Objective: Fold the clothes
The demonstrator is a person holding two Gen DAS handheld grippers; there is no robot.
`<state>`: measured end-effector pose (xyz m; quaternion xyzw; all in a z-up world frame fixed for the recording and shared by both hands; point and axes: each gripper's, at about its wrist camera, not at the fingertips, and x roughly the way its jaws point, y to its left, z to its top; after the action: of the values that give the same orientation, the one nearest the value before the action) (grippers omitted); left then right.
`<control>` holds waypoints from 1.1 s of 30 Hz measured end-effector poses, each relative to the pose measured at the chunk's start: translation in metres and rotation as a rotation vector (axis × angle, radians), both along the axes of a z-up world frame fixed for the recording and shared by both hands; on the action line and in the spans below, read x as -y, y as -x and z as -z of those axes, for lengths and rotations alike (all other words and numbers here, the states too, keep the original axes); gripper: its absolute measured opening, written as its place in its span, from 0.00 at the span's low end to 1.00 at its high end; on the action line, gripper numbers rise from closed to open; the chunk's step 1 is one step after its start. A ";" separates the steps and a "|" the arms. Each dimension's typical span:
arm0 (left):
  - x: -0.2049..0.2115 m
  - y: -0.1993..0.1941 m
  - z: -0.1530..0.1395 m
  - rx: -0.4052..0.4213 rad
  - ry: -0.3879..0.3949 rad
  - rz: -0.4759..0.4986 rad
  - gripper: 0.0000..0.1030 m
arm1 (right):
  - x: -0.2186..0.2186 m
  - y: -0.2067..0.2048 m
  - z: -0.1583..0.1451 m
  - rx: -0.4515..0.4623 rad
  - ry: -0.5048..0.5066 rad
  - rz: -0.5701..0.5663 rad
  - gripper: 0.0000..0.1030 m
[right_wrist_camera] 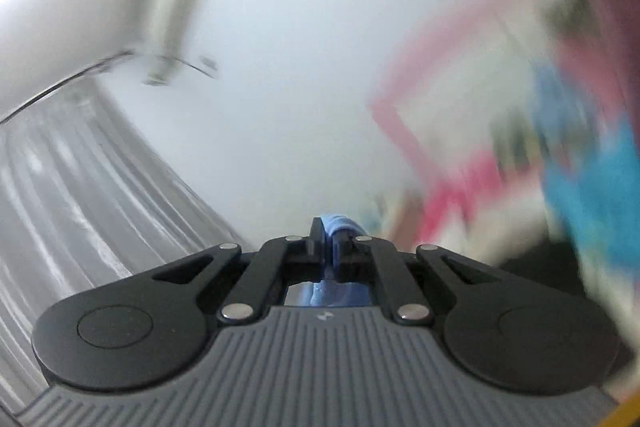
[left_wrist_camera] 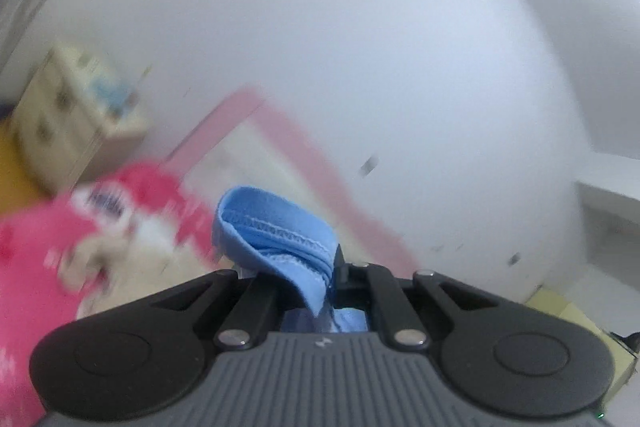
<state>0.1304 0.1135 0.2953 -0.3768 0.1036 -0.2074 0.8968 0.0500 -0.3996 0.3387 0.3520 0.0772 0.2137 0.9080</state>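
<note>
A light blue garment [left_wrist_camera: 272, 231] bulges out of my left gripper [left_wrist_camera: 320, 267], whose jaws are shut on its stitched hem; more blue cloth hangs below between the finger bases. In the right wrist view, my right gripper [right_wrist_camera: 330, 239] is shut on a small fold of the same light blue garment [right_wrist_camera: 340, 221]. Both grippers point level at a white wall, high above the surface. A blurred blue mass [right_wrist_camera: 592, 167] at the right edge looks like more blue cloth, but I cannot tell.
A pink and white bedding heap [left_wrist_camera: 60, 239] lies at lower left. A cream drawer chest [left_wrist_camera: 68, 123] stands behind it. A pink-framed panel [left_wrist_camera: 288, 147] leans on the white wall. Grey curtains [right_wrist_camera: 60, 207] hang at the left.
</note>
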 end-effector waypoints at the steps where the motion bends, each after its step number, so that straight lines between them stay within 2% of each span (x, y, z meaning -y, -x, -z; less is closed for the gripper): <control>1: -0.001 0.009 -0.003 0.017 -0.003 0.005 0.04 | 0.001 0.011 -0.026 0.069 0.041 0.012 0.02; 3: -0.005 0.033 0.006 0.036 -0.019 0.022 0.04 | 0.003 0.039 -0.048 0.130 0.087 0.011 0.02; 4: -0.005 0.044 0.015 0.034 -0.031 0.026 0.04 | 0.004 0.051 -0.048 0.136 0.107 0.010 0.02; 5: -0.007 0.055 0.030 0.020 -0.042 0.032 0.04 | 0.004 0.062 -0.044 0.135 0.121 0.002 0.02; 8: -0.016 0.090 0.082 -0.055 -0.064 0.063 0.04 | 0.010 0.099 -0.002 0.060 0.133 -0.020 0.02; 11: -0.026 0.123 0.143 -0.166 -0.092 0.097 0.04 | 0.019 0.148 0.067 -0.045 0.110 -0.018 0.02; 14: -0.038 0.151 0.211 -0.321 -0.093 0.131 0.04 | 0.026 0.185 0.147 -0.216 0.019 -0.009 0.02; 17: -0.040 0.175 0.283 -0.487 -0.084 0.133 0.04 | 0.026 0.203 0.242 -0.474 -0.084 -0.006 0.02; 20: -0.047 0.191 0.341 -0.575 -0.109 0.119 0.04 | 0.018 0.218 0.330 -0.709 -0.142 0.004 0.02; 23: -0.047 0.200 0.382 -0.648 -0.141 0.116 0.04 | 0.004 0.209 0.377 -0.858 -0.125 0.014 0.01; 27: -0.043 0.207 0.397 -0.684 -0.211 0.134 0.04 | 0.001 0.208 0.407 -0.978 -0.068 0.013 0.01; 33: -0.038 0.229 0.373 -0.682 -0.268 0.224 0.04 | 0.003 0.206 0.377 -0.999 0.075 -0.035 0.01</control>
<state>-0.0985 0.1517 -0.0774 -0.2898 0.4630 -0.1514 0.8239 -0.1564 -0.4029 -0.0381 0.3773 0.5160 0.0314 0.7684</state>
